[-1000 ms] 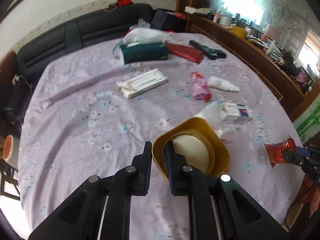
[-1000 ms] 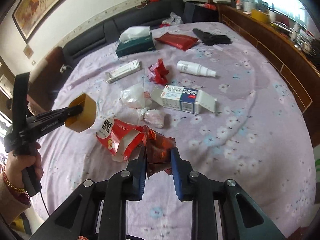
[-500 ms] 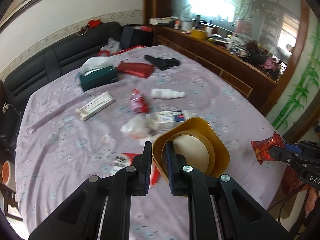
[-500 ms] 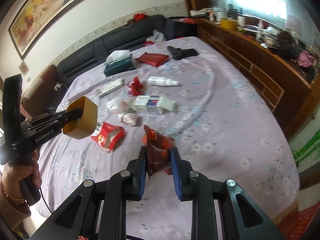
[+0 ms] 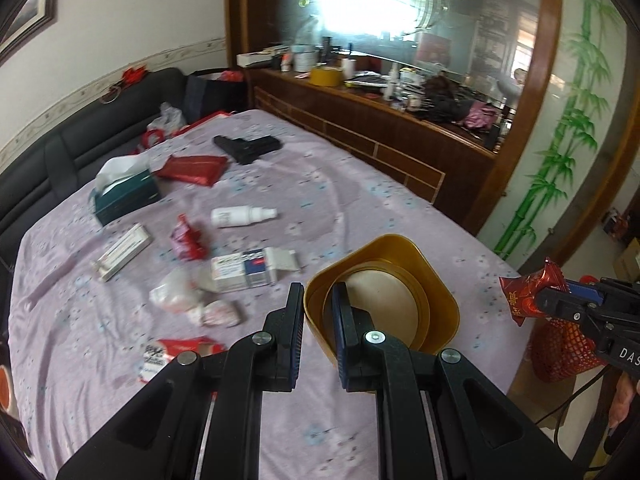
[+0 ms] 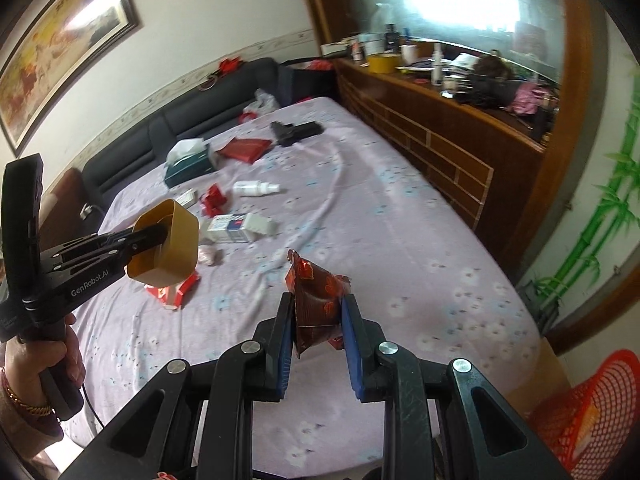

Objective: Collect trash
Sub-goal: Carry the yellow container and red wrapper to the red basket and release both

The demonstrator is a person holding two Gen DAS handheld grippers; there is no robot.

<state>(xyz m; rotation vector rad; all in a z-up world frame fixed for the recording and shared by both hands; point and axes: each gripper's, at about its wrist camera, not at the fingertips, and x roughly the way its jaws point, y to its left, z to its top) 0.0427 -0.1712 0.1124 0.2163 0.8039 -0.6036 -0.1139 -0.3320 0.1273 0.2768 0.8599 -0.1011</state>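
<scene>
- Trash in hand: a crinkled, glossy red foil wrapper (image 6: 318,300) is pinched between the right gripper (image 6: 316,320) fingers, above the lilac floral bedsheet (image 6: 400,248).
- Left gripper (image 5: 316,312) clamps the wall of a smooth golden, rounded-square cup (image 5: 400,280).
- Red mesh basket (image 6: 592,412) stands beside the bed.
</scene>
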